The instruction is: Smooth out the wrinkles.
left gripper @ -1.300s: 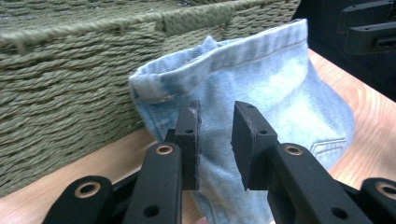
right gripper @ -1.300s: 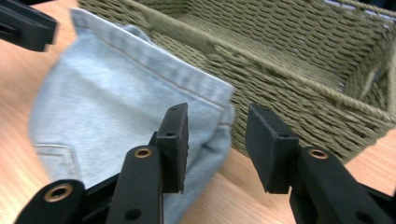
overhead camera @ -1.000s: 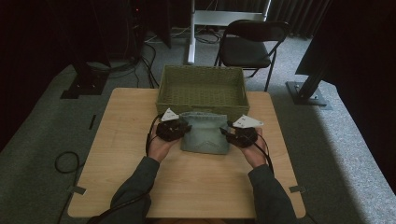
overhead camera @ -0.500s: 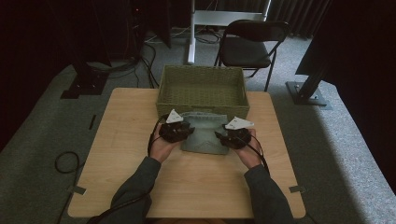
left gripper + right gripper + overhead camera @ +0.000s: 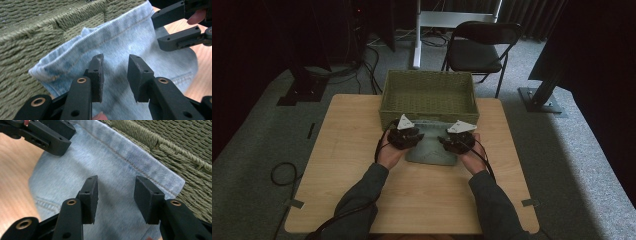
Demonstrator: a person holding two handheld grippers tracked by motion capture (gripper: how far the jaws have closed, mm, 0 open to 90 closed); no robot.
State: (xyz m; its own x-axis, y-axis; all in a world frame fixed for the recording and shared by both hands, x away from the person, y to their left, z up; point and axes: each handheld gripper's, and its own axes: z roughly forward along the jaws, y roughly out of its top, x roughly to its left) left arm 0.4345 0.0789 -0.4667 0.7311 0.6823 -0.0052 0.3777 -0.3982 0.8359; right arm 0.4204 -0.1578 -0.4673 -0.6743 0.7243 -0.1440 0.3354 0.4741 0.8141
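Note:
A folded piece of light blue denim (image 5: 432,150) lies flat on the wooden table, its far edge against a green woven basket (image 5: 428,111). My left gripper (image 5: 419,139) hovers over the denim's left part. Its jaws have just been opening and stand apart in the left gripper view (image 5: 115,72), with only the cloth (image 5: 120,40) beneath them. My right gripper (image 5: 443,141) is over the right part, jaws apart (image 5: 115,198) above the denim (image 5: 112,162), pinching nothing. The two grippers face each other closely; the right one's jaws (image 5: 172,27) and the left one's (image 5: 50,135) show across the cloth.
The basket wall (image 5: 30,32) (image 5: 180,142) rises directly behind the denim. Bare table (image 5: 362,150) extends left, right and toward the person. A black folding chair (image 5: 482,50) and stand bases sit on the carpet beyond the table.
My right gripper has slid left, further over the denim. The left gripper has edged slightly right, so the two now stand closer together. The denim has not moved.

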